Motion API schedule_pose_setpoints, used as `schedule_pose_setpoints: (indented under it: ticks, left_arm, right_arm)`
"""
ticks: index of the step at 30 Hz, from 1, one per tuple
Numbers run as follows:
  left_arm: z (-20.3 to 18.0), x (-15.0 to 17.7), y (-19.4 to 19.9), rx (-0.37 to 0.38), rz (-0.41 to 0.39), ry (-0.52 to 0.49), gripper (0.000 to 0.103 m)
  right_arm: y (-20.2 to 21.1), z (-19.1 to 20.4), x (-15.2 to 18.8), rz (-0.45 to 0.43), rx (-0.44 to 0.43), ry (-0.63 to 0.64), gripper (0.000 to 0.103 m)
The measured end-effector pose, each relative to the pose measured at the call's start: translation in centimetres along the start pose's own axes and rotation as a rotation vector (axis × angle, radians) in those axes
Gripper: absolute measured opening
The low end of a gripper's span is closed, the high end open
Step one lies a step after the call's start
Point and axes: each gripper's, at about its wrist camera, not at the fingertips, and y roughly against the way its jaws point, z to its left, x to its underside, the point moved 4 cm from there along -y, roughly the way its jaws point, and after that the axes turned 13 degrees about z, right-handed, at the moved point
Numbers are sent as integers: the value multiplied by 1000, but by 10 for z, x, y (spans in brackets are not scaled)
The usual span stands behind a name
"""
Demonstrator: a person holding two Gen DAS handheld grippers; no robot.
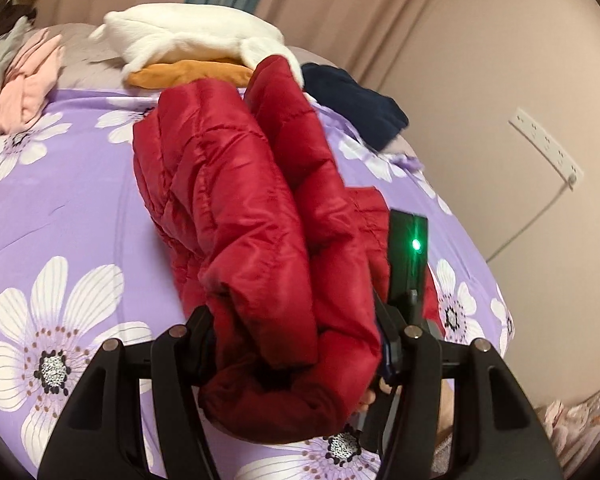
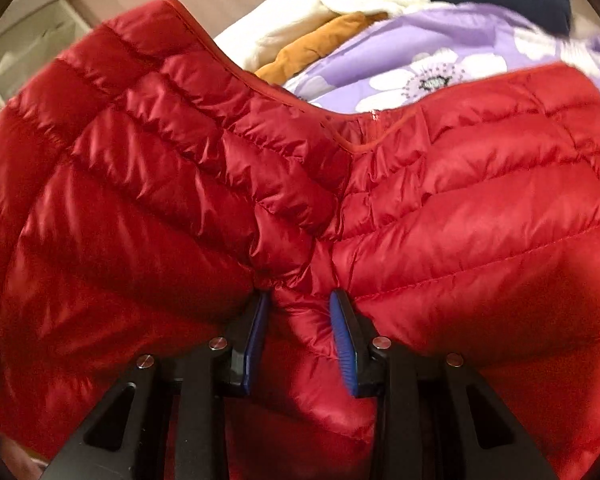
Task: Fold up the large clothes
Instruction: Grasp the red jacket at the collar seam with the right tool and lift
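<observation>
No text, label, brand, number or sign can be read in either view. The red puffer jacket (image 2: 180, 184) shows only plain quilted fabric, with no logo or tag legible on it. The purple bedcover (image 1: 72, 200) carries a pattern of white flowers and no writing, and the white wall socket strip (image 1: 546, 145) bears no marking that can be made out.

bedspread (image 1: 80, 184) purple w/ white flowers | white plush (image 1: 180, 40) lying on orange cloth (image 1: 188, 74) | navy bundle (image 1: 352, 96) | pink clothes (image 1: 28, 84) | wall power strip (image 1: 546, 146)
</observation>
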Motion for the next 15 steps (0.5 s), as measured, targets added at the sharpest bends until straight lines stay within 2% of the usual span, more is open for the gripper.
schedule_pose_setpoints:
  ticks: [4,15]
  left_arm:
    - [-9,-1,-7,1,18,-18,58]
    - [-18,1,-12,-19,35,-40,58]
  right_arm:
    - [1,-4,-1,7,-39,-32,32]
    - [-1,-8,0,1,-65,-54,31]
